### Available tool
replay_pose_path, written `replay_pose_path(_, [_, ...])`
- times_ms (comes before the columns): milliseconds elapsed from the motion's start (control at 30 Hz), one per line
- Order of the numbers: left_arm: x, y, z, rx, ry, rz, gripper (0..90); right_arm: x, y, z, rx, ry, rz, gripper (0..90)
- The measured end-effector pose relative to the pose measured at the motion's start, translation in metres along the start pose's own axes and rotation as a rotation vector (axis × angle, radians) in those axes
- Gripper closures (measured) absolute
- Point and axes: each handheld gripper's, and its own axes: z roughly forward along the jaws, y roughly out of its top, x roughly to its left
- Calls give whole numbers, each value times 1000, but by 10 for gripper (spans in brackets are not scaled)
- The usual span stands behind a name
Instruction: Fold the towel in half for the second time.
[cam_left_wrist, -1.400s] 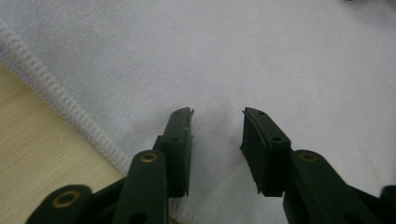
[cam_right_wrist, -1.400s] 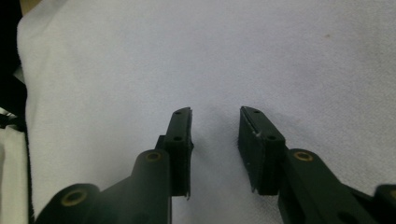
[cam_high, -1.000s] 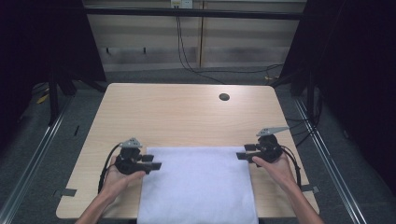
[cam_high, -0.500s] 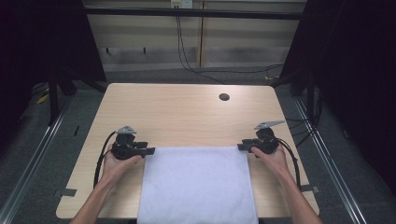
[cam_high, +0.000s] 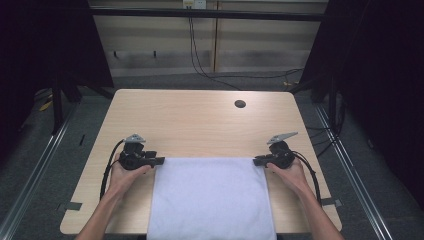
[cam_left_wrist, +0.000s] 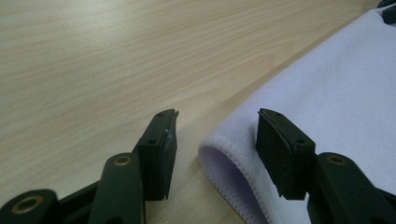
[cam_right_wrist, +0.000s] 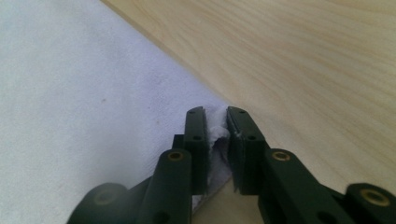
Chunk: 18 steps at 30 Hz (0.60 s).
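High view gives us the whole layout: a white cloth (cam_high: 211, 197) lies flat on the near half of the wooden table (cam_high: 200, 125), its near edge running off the bottom of the picture, with the left gripper (cam_high: 159, 161) at its far left corner and the right gripper (cam_high: 258, 161) at its far right corner, each in one of our hands. What that view cannot settle, the gripper views do. In the left gripper view, the left gripper (cam_left_wrist: 217, 135) stands open, its jaws apart on either side of the cloth's (cam_left_wrist: 322, 98) hemmed, slightly raised corner, with neither pad pressing on it (the stitched edge curls up just between them). In the right gripper view, the right gripper (cam_right_wrist: 215, 128) has just been closing and now pinches the cloth's (cam_right_wrist: 84, 93) corner, a small bunch of white fabric squeezed between the pads. Around the work we see little: a dark round hole (cam_high: 240, 104) in the tabletop well beyond the cloth toward the far right, cables (cam_high: 200, 60) hanging against the back wall, and grey floor rails (cam_high: 35, 180) along both sides. Nothing stands between the grippers and the cloth. Bare wood lies open beyond the cloth's far edge up to the table's far rim, and narrower strips of bare wood run along both side edges of the cloth.
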Motion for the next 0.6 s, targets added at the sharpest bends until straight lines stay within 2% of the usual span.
replay_pose_path(200, [-2, 1, 8, 63, -11, 49, 550, 0, 0, 1, -1, 15, 17, 840])
replay_pose_path(233, [-4, 1, 8, 62, 14, 72, 563, 0, 0, 1, -2, 15, 16, 840])
replay_pose_path(300, [-8, 2, 9, 74, 22, 96, 621, -1, 0, 0, 0, 13, 20, 840])
replay_pose_path(367, [-8, 3, 12, 87, 32, 105, 626, -1, -1, 0, -3, 14, 23, 840])
replay_pose_path(433, [-8, 5, 15, 82, 20, 86, 640, -1, -1, 1, -3, 14, 23, 840])
replay_pose_path(533, [-9, 6, 14, 100, 20, 106, 670, -1, 0, 1, -2, 13, 26, 839])
replay_pose_path(600, [-9, 5, 13, 106, -11, 107, 715, -1, 0, 1, -1, 12, 26, 840])
